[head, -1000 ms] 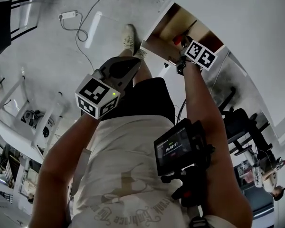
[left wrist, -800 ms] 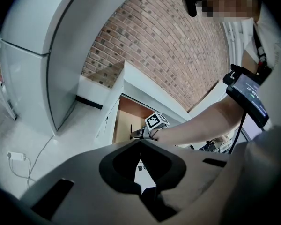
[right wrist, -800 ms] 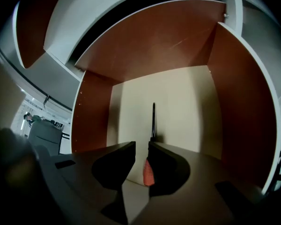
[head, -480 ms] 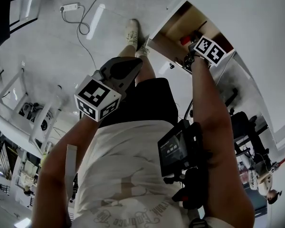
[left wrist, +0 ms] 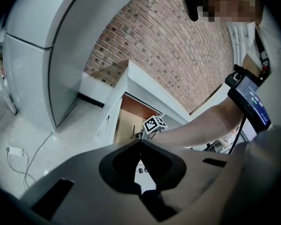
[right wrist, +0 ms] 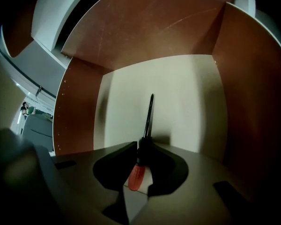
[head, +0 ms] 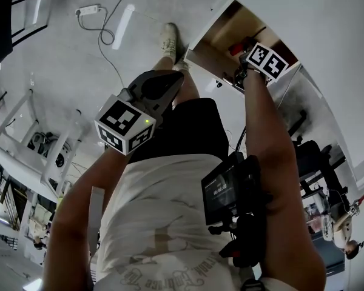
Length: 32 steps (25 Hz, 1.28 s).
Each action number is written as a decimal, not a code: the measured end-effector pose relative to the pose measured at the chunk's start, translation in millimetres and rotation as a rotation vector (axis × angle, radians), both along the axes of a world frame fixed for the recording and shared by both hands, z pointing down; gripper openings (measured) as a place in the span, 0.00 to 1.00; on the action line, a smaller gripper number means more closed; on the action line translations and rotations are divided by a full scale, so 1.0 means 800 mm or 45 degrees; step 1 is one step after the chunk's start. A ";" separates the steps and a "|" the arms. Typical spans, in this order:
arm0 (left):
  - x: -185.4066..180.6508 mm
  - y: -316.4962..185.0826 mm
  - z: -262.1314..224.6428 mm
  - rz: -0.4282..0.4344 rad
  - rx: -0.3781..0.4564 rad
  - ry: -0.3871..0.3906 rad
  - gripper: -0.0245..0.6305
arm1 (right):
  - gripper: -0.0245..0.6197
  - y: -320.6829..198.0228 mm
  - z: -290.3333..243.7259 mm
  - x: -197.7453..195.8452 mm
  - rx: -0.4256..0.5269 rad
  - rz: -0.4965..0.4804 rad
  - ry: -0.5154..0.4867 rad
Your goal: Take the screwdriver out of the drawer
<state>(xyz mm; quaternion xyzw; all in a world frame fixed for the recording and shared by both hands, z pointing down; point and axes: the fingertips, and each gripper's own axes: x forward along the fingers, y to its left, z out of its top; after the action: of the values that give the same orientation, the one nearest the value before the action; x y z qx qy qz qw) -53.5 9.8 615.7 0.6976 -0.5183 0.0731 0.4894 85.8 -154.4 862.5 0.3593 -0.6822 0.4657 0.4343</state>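
Since one second ago, the right gripper (right wrist: 140,146) has shifted toward upper right in the head view. Its jaws pinch the red-handled, black-shafted screwdriver (right wrist: 148,118) inside the open brown wooden drawer (right wrist: 253,78). The left gripper (left wrist: 140,143) is at lower centre, jaws pressed together.

Screwdriver (right wrist: 147,121) inside the drawer (right wrist: 187,88), between the right gripper's (right wrist: 141,149) jaws; left gripper (head: 148,93) well outside the drawer.

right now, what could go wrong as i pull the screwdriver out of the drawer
1. The right tool pinches the screwdriver only at the collar above its red handle, so it may pivot or slip.
2. The long shaft reaches ahead inside the drawer, so a tilted pull could knock it against a wall.
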 end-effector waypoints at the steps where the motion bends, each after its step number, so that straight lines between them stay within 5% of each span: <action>1: 0.001 -0.002 -0.001 0.005 0.001 0.000 0.07 | 0.16 0.000 0.000 0.001 -0.005 0.002 0.000; 32: 0.038 -0.016 -0.045 0.177 0.083 -0.052 0.07 | 0.15 0.004 -0.073 0.003 0.035 -0.111 -0.177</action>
<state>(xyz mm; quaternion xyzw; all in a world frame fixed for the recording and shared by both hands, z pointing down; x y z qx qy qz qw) -22.9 -2.6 579.9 0.7458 -0.4805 0.1043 0.4494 88.0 -150.9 804.2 0.3020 -0.7320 0.4609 0.4007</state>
